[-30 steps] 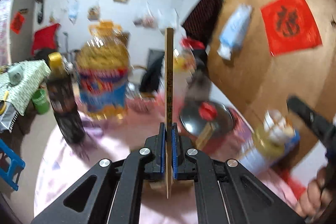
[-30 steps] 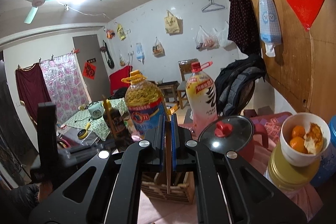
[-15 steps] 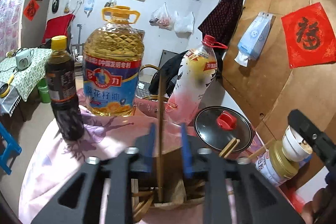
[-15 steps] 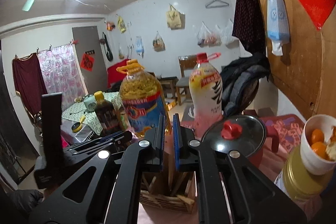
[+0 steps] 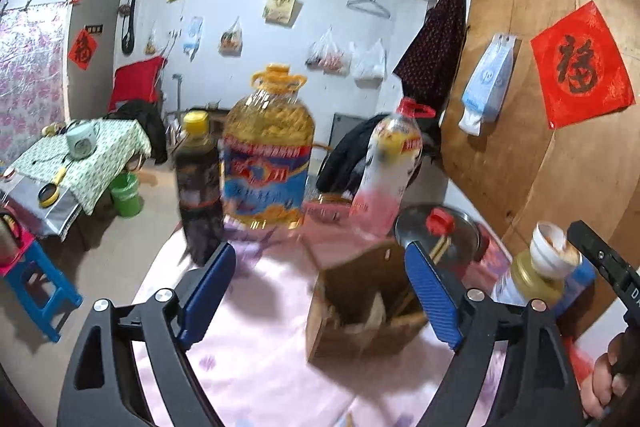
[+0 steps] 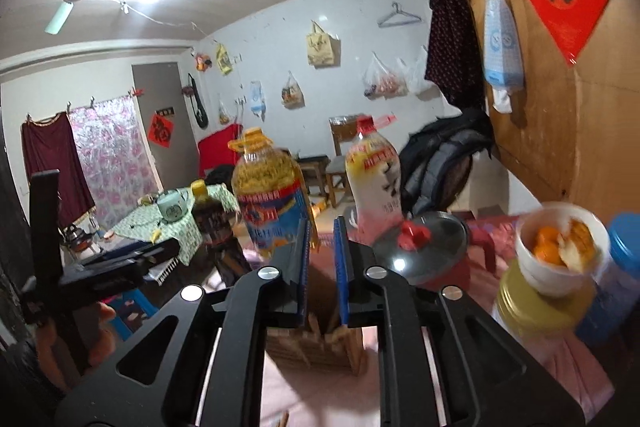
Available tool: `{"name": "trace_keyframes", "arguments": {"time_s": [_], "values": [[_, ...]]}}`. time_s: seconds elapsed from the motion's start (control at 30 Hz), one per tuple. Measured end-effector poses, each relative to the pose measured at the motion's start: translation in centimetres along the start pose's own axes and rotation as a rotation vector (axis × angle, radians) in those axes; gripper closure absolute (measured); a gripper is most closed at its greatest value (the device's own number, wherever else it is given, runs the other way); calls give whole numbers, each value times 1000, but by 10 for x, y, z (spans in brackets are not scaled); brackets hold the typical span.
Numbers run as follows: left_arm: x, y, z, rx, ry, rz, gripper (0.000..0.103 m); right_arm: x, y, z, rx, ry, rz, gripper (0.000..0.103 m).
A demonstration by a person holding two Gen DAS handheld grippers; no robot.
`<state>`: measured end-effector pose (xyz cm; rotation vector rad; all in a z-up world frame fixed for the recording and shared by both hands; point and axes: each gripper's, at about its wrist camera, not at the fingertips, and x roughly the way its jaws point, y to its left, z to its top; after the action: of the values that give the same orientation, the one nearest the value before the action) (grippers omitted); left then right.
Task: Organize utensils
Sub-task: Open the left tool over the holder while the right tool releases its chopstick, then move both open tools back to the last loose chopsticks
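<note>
— What's my left gripper (image 5: 320, 281) doing?

— Spread wide, blue pads (image 5: 208, 291) far apart, nothing between them. I have it above the pink cloth on the counter (image 5: 256, 367), with the wooden box (image 5: 360, 323) just ahead and a little to the right of centre.

— And the chopsticks?

— Standing inside that box; I can see a few sticks (image 5: 400, 303) leaning against its right wall. The view is blurred, so I cannot count them.

— Right gripper?

— My right gripper (image 6: 322, 267) is parted by a narrow gap and grasps nothing. It sits directly over the same box (image 6: 316, 343), whose slats and stick tips show below the pads.

— What stands around it?

— Behind the box, a dark sauce bottle (image 5: 198, 183), a big oil jug (image 5: 268, 151) and a white drink bottle (image 5: 386, 167) in a row. A pot with a glass lid (image 6: 424, 247) sits to the right, and a bowl of oranges (image 6: 560, 247) rests on a gold-lidded jar
</note>
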<state>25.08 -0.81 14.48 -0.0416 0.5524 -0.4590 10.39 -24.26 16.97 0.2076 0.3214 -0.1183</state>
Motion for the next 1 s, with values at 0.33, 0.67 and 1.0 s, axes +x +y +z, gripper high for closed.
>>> {"name": "trace_keyframes", "arguments": {"time_s": [0.33,0.67,1.0], "values": [[-64,20,-71,-28,136,43,7,-78,8,-66,-8,78,-44,45],[-95,36,-143,-47,270,79,7,-114,10,-131,33,228,-49,44],[-104,52,-191,-78,398,142,7,-97,44,-206,-159,444,2,45]]}}
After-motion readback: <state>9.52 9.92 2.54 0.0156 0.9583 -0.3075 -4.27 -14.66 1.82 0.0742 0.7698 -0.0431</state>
